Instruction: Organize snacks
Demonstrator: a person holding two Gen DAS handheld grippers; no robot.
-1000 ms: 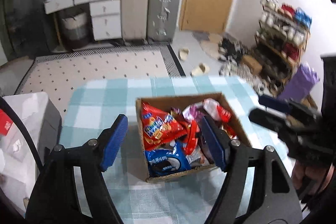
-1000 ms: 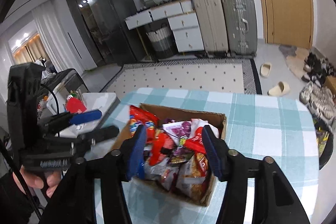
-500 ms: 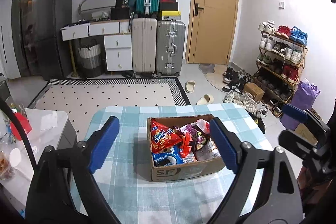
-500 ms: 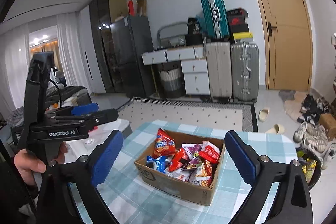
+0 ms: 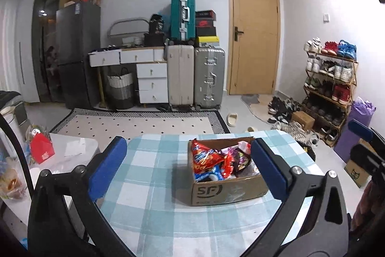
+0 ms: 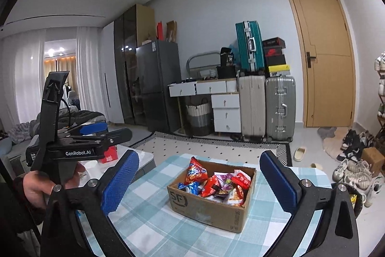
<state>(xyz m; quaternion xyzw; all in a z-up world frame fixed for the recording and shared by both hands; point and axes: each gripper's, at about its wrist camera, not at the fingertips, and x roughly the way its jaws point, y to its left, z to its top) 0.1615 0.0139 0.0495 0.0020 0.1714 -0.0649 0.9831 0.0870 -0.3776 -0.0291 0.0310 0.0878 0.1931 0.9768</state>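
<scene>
A brown cardboard box [image 5: 228,189] marked SF stands on the table with the blue-and-white checked cloth [image 5: 149,187]. It holds several snack packs: a red chip bag [image 5: 204,155], a blue cookie pack [image 5: 207,174], purple and red wrappers. My left gripper [image 5: 190,168] is open and empty, raised and back from the box. My right gripper [image 6: 199,182] is open and empty, also raised, with the box [image 6: 211,204] between its fingers in the view. The left gripper also shows in the right wrist view [image 6: 101,131], and the right gripper at the right edge of the left wrist view [image 5: 361,139].
A white side table [image 5: 69,148] with a red carton [image 5: 42,148] stands left of the table. Suitcases [image 5: 196,74], white drawers, a fridge and a door are at the far wall. A shoe rack [image 5: 329,88] and loose shoes are on the right.
Both grippers have pulled up and back from just over the box, so it looks smaller and farther. Both sets of jaws have opened wider. The snacks lie as before.
</scene>
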